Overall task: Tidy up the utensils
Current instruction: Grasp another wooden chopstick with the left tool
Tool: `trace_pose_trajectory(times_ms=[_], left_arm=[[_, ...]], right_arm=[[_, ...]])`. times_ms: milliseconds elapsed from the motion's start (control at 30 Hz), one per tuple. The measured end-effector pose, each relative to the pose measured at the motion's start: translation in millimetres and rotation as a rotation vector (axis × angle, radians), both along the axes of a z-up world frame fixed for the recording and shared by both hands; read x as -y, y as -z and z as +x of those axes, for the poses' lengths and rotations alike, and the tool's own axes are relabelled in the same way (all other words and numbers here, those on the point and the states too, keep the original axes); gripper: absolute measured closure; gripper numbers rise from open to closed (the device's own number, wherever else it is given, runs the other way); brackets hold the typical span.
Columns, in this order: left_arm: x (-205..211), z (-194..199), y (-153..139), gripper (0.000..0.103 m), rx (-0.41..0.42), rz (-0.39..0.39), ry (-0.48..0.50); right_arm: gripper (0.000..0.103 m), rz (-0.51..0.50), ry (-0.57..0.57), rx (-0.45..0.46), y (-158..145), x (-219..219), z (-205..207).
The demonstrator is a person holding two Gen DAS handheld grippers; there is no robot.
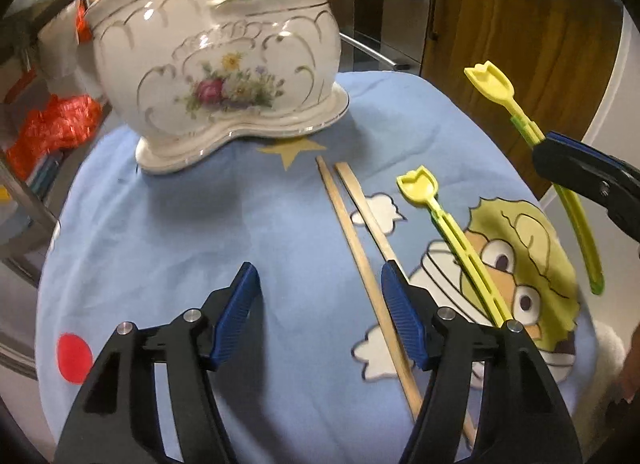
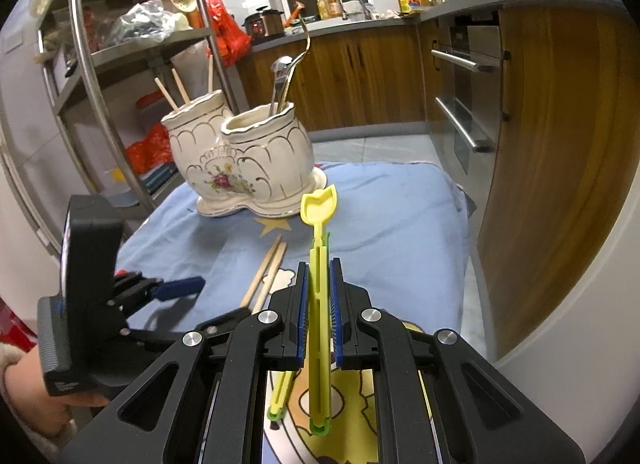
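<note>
Two wooden chopsticks (image 1: 360, 260) lie on the blue cartoon cloth (image 1: 180, 224). My left gripper (image 1: 322, 300) hovers low over them, open; one stick runs between its fingers near the right pad, and the other passes behind that finger. My right gripper (image 2: 319, 280) is shut on a yellow plastic spoon (image 2: 318, 224), held above the cloth with its head toward the white floral two-cup holder (image 2: 248, 160). A second yellow spoon (image 1: 440, 216) lies flat beside the chopsticks. The holder's left cup has chopsticks, the right cup metal spoons (image 2: 284, 72).
A metal shelf rack (image 2: 100, 64) with bags stands left of the table. Wooden cabinets and an oven (image 2: 468, 104) are at the back and right. A hand (image 2: 28, 388) holds the left gripper's body (image 2: 88, 284). The cloth drops off at the table's edges.
</note>
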State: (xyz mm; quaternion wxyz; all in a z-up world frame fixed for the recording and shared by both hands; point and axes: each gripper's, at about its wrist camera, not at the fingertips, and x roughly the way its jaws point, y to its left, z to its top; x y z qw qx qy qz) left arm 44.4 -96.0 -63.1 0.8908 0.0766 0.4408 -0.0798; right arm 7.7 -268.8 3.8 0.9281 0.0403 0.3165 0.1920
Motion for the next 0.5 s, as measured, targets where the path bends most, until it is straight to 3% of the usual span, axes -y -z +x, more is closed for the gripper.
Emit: trace_pose_trajectory(times_ms=[33, 100, 133, 267, 500], left_arm=[[1.0, 2.1, -0.7, 0.051, 0.0, 0.0, 0.008], [3.2, 5.4, -2.6, 0.089, 0.003, 0.025, 0.031], [4.2, 7.7, -3.6, 0.093, 0.003, 0.047, 0.036], [-7.3, 8.8, -8.6, 0.097, -0.013, 0.001, 0.063], [-30.7, -5.3, -26.2, 0.097, 0.029, -0.036, 0.09]], right_arm=[[0.092, 0.003, -0.001, -0.002, 0.6, 0.3, -0.5], [0.092, 0.004, -0.005, -0.003, 0.8, 1.1, -0.8], [0.092, 0.004, -0.007, -0.003, 0.5, 1.4, -0.7], [0.092, 0.005, -0.014, -0.005, 1.3, 1.0, 0.0], [0.092, 0.008, -0.035, 0.007, 0.8, -6.2, -0.1]])
